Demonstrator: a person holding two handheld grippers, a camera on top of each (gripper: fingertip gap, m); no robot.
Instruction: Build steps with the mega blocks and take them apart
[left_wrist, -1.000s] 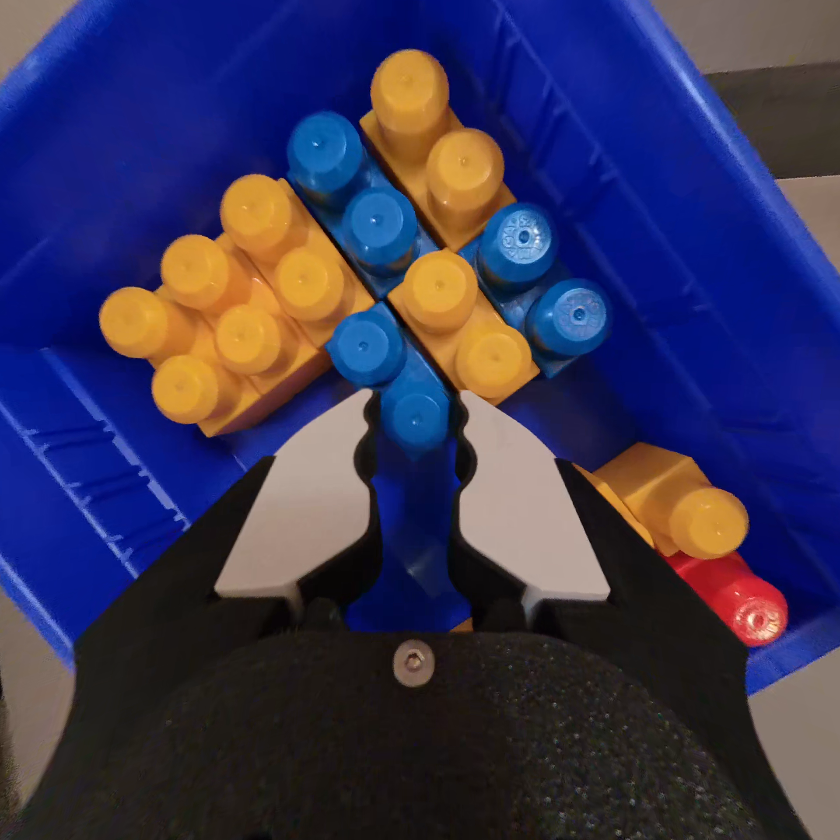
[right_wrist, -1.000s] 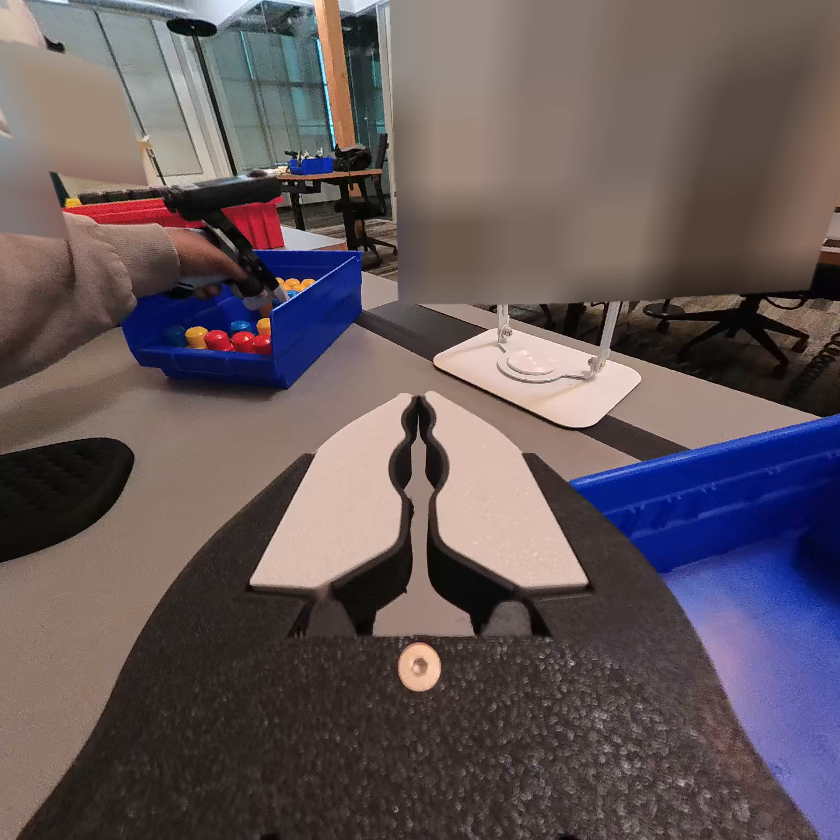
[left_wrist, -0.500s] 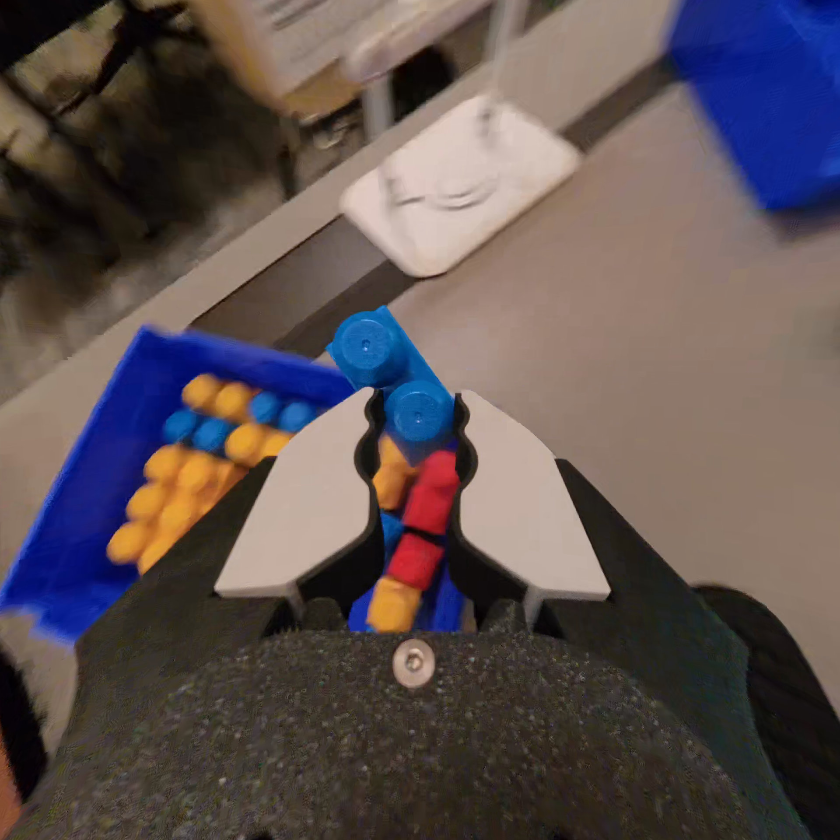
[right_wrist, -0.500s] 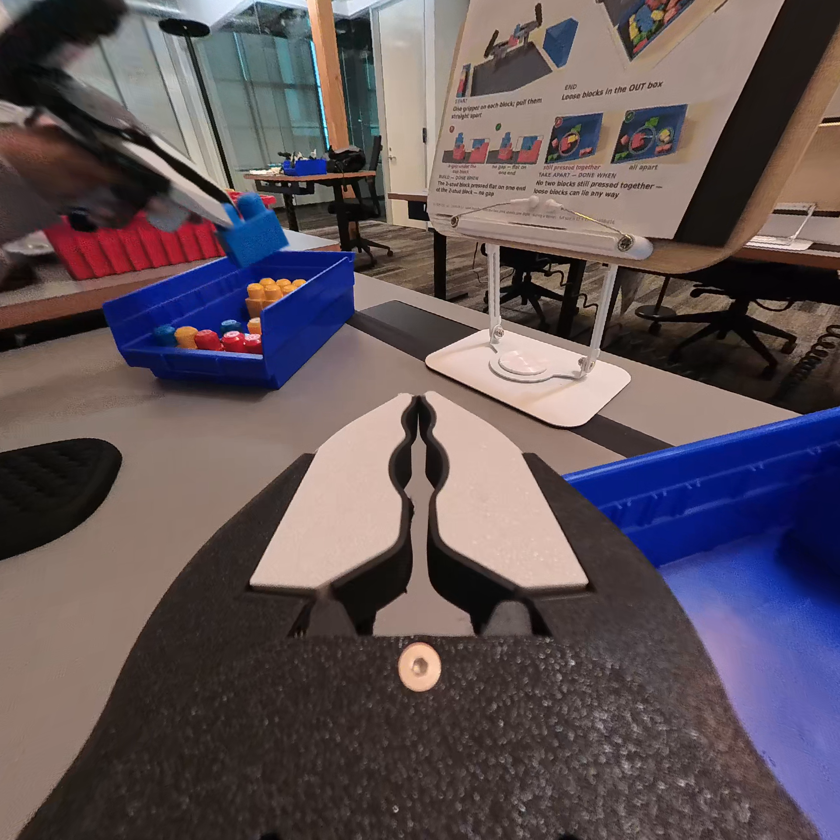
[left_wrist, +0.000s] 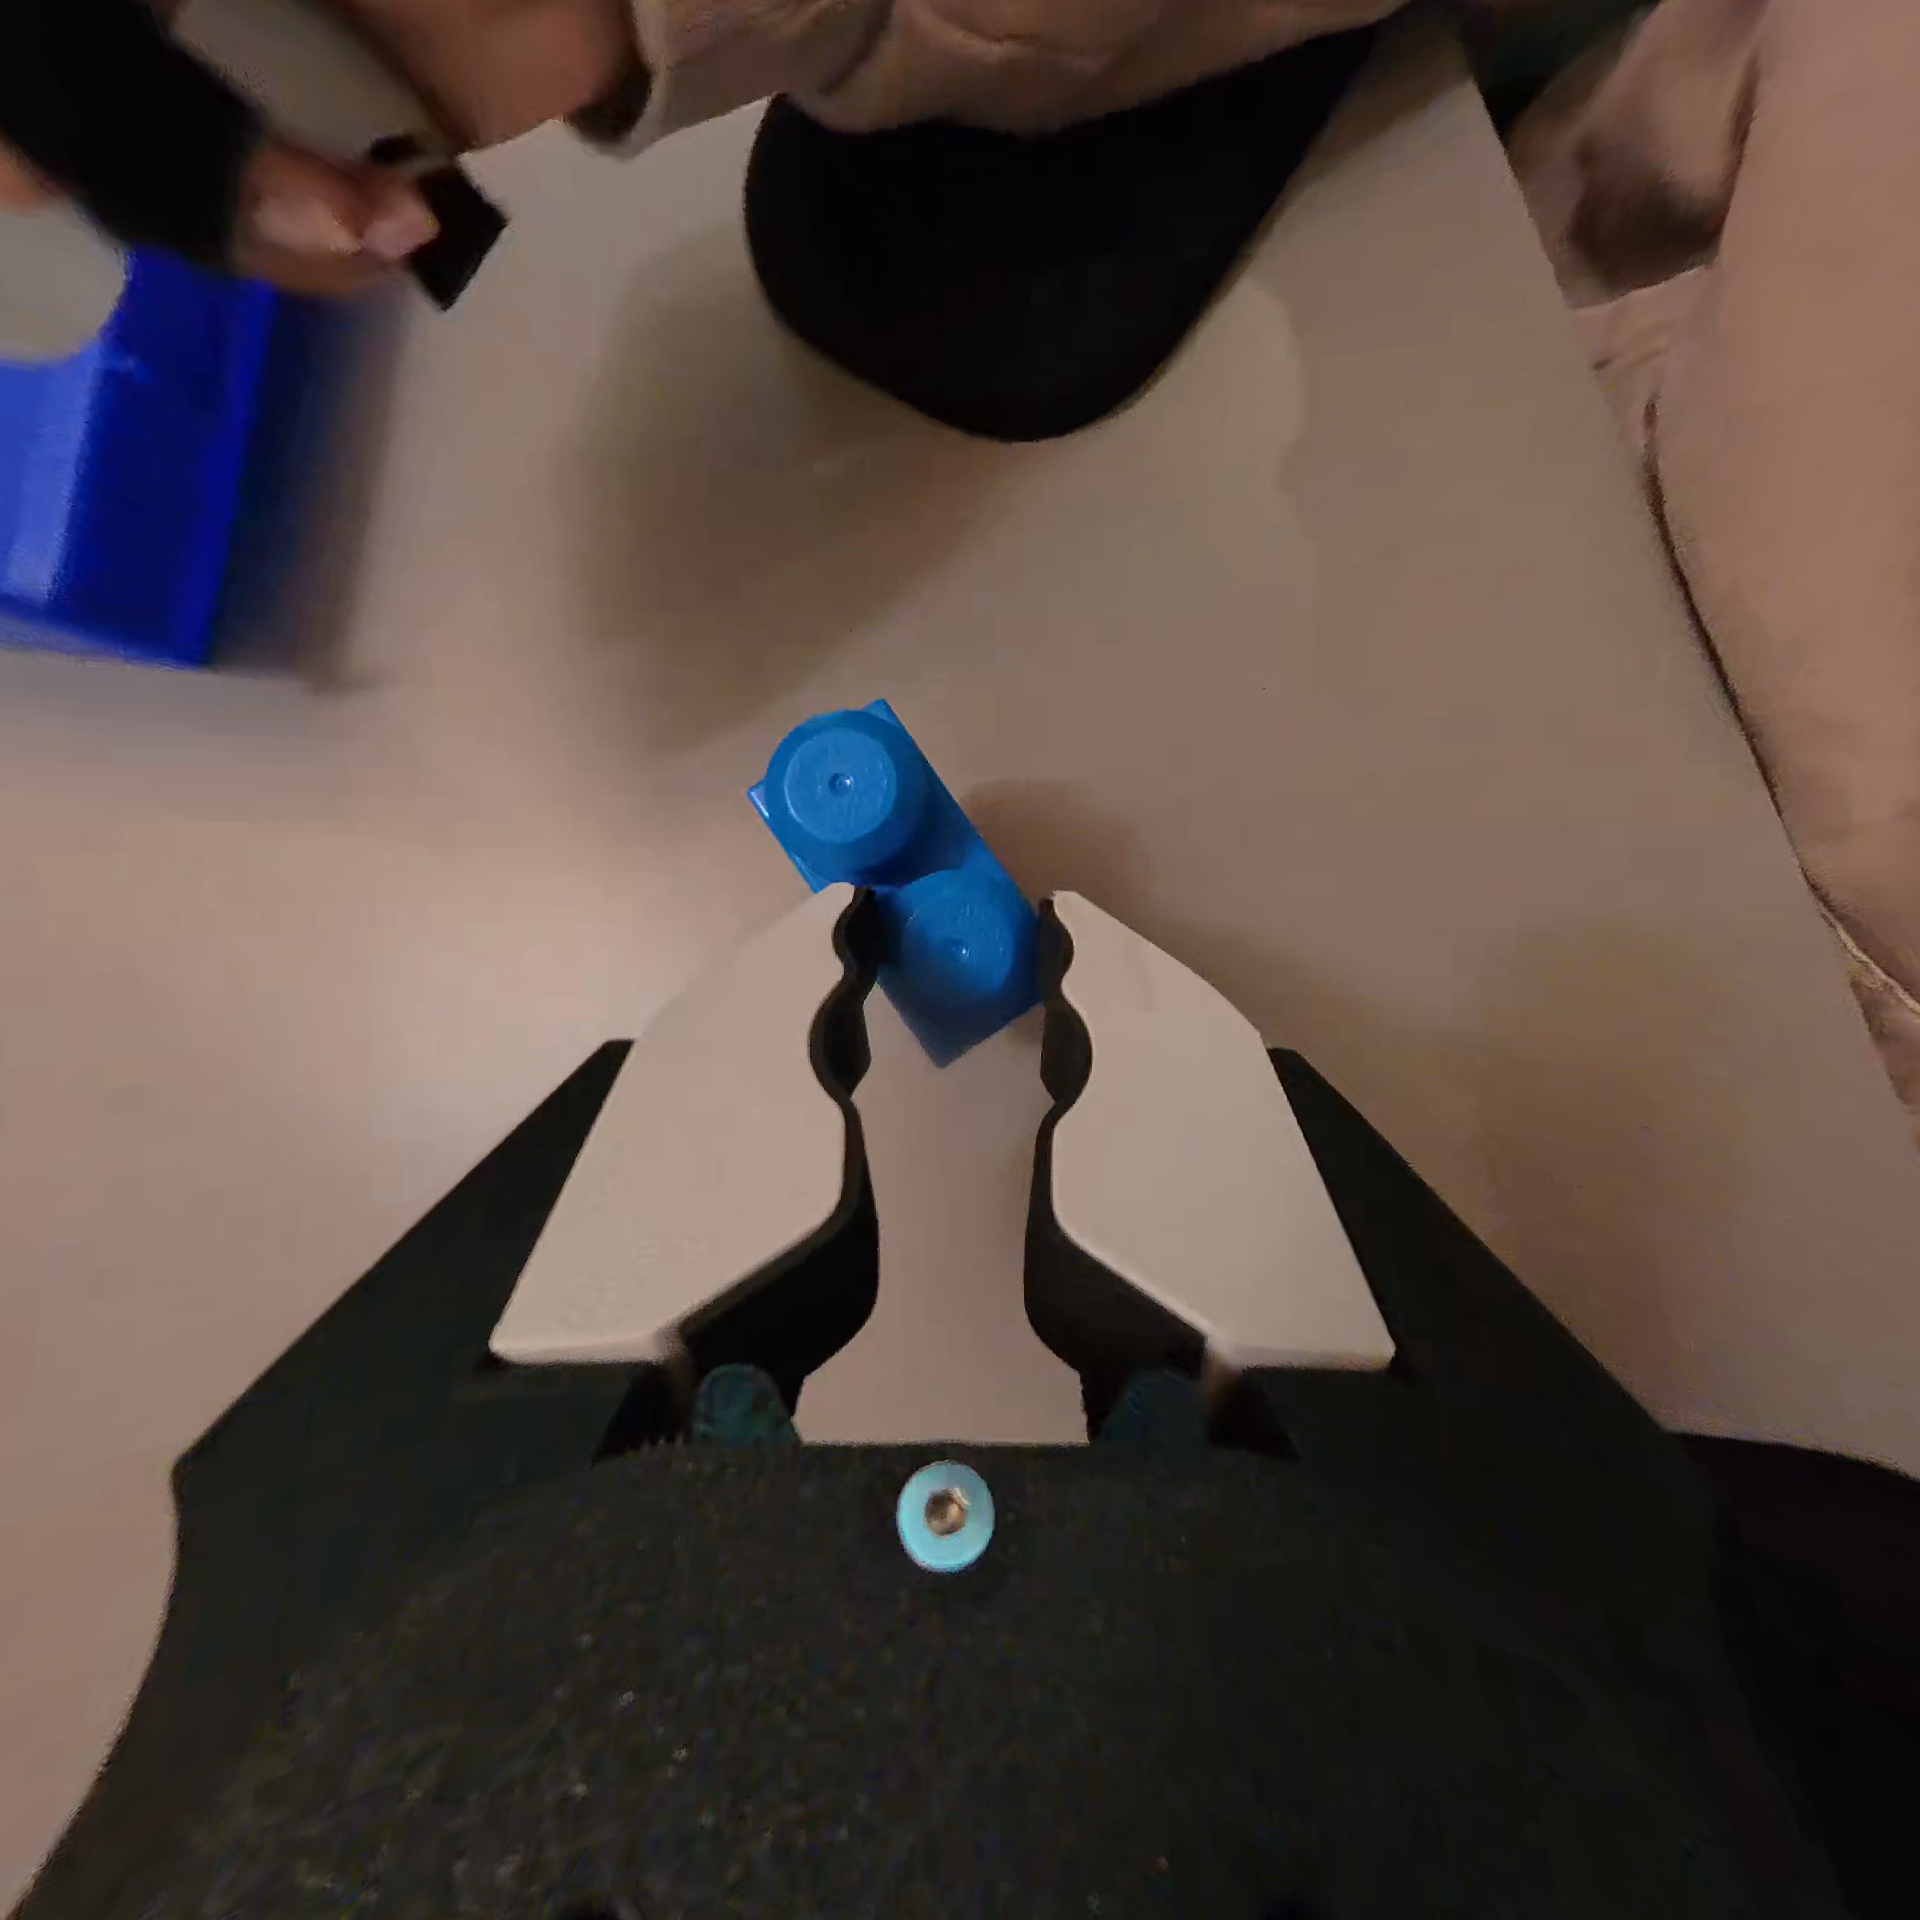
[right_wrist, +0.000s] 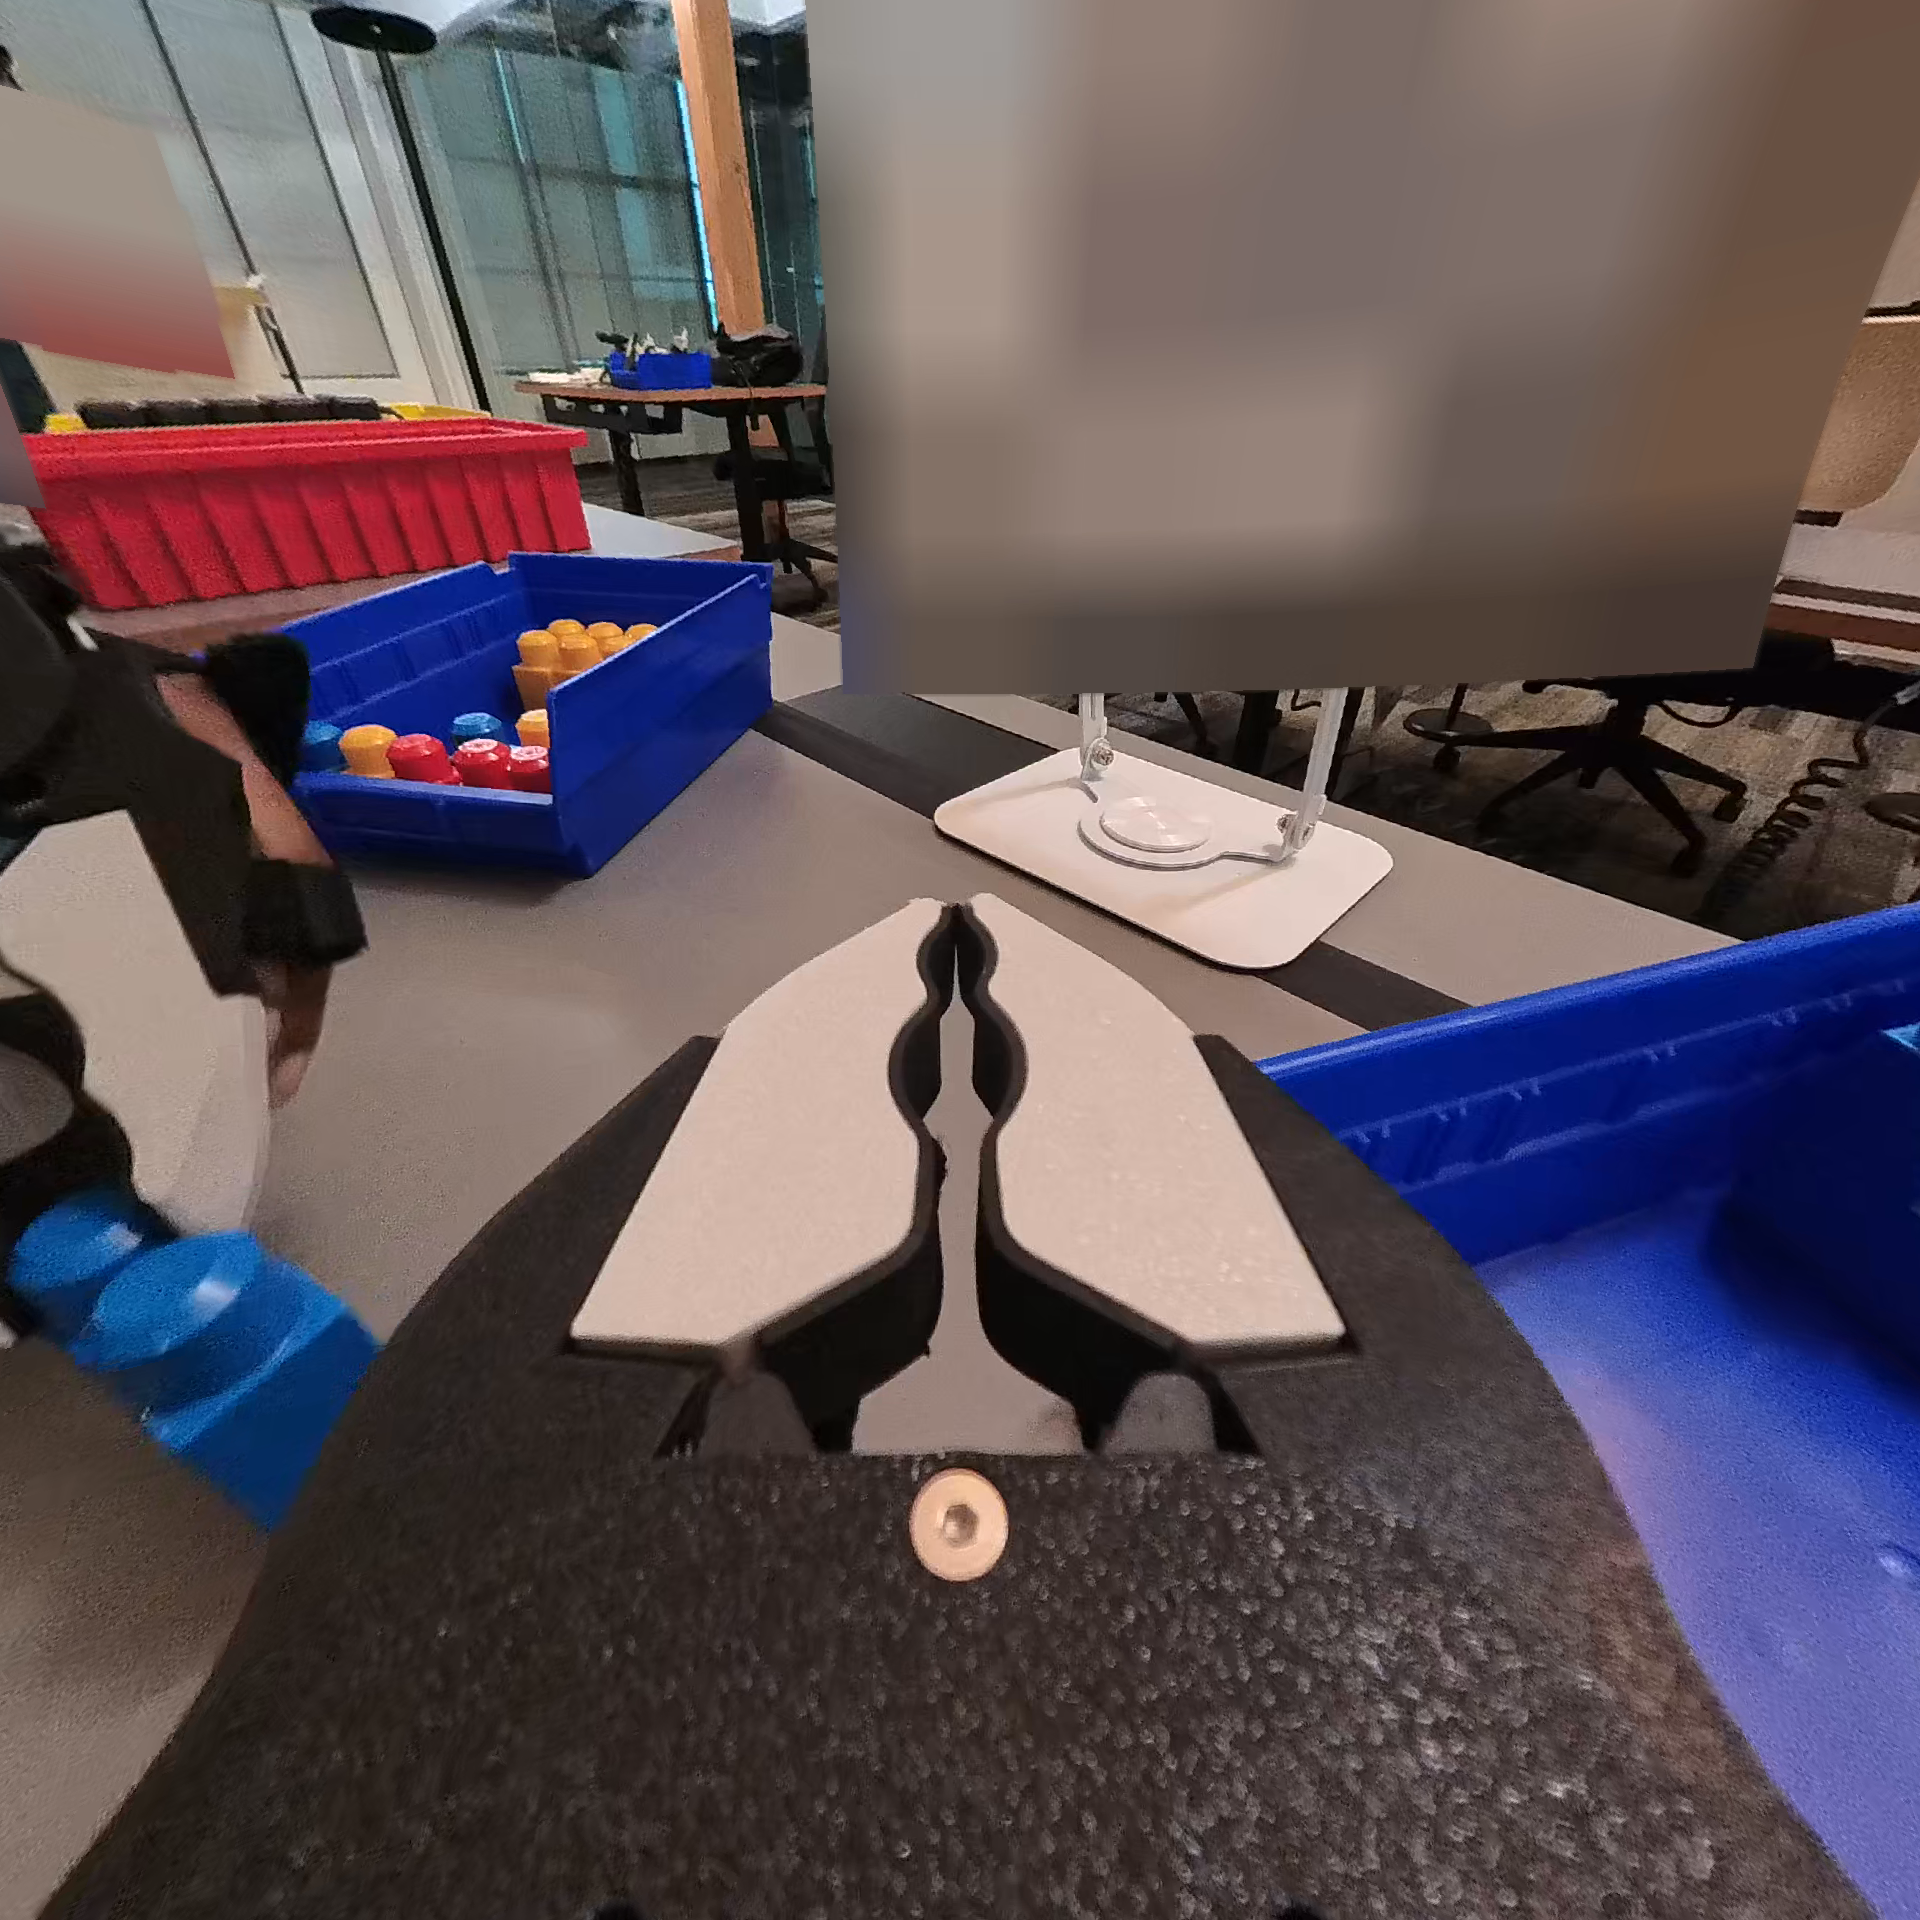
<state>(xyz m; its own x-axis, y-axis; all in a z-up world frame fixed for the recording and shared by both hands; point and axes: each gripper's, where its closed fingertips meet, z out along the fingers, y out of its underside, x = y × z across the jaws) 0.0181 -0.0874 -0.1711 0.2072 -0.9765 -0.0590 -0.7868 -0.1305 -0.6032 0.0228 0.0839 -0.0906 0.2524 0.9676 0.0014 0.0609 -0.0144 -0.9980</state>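
Note:
My left gripper (left_wrist: 948, 909) is shut on a blue two-stud mega block (left_wrist: 883, 831) and holds it by its near stud, close over the bare grey table (left_wrist: 1247, 727). The same blue block shows blurred at the lower left of the right wrist view (right_wrist: 197, 1351), beside my right gripper. My right gripper (right_wrist: 954, 914) is shut and empty, low over the table. A blue bin (right_wrist: 665, 769) at the back left holds several yellow, red and blue blocks (right_wrist: 478, 758).
A second blue bin (right_wrist: 1558, 1101) lies right of my right gripper; it also shows in the left wrist view (left_wrist: 114, 488). A white stand base (right_wrist: 1164, 862) stands behind. A red bin (right_wrist: 301, 499) is far back. A black pad (left_wrist: 997, 260) and the person's sleeve (left_wrist: 1766, 520) lie ahead of my left gripper. Some 20 cm of space lies between my two pairs of fingers.
My left gripper lifted the blue block out of the back bin and carried it across the table to beside my right gripper. The right gripper stayed shut and still.

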